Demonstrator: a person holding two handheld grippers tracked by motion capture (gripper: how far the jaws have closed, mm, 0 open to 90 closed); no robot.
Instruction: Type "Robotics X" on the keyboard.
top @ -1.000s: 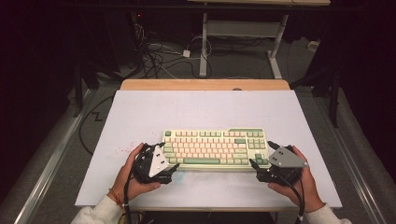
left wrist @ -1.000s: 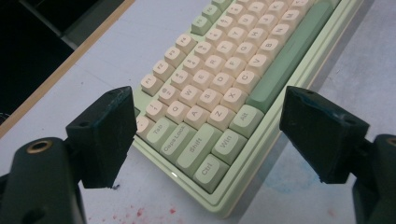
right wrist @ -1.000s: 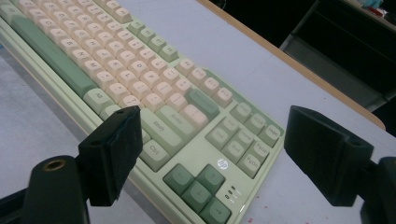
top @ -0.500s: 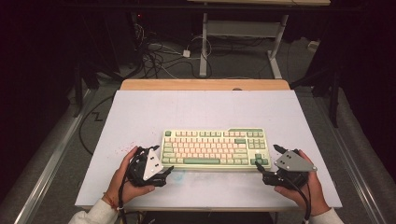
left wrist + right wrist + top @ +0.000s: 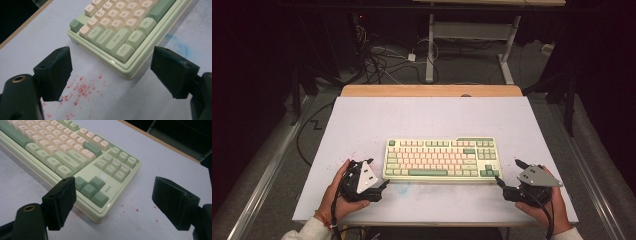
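Observation:
A cream and green keyboard [image 5: 442, 159] lies flat on the white table top [image 5: 427, 117], near its front. My left gripper [image 5: 379, 172] is open just off the keyboard's front left corner, apart from it. In the left gripper view that corner of the keyboard [image 5: 120, 25] lies ahead, between the spread jaws of the left gripper [image 5: 112, 65]. My right gripper [image 5: 507, 171] is open off the front right corner. The right gripper view has the arrow-key corner of the keyboard [image 5: 75, 152] beside the left jaw of the right gripper [image 5: 117, 195]. Neither gripper holds anything.
Red specks [image 5: 82, 90] and a blue smear [image 5: 175, 42] mark the table top by the keyboard. A wooden strip [image 5: 432, 90] runs along the table's far edge. Cables [image 5: 382, 60] and a desk frame [image 5: 472, 35] stand on the floor beyond.
Both grippers have drawn back from the keyboard's front corners, outward and toward the person. The keyboard has not moved.

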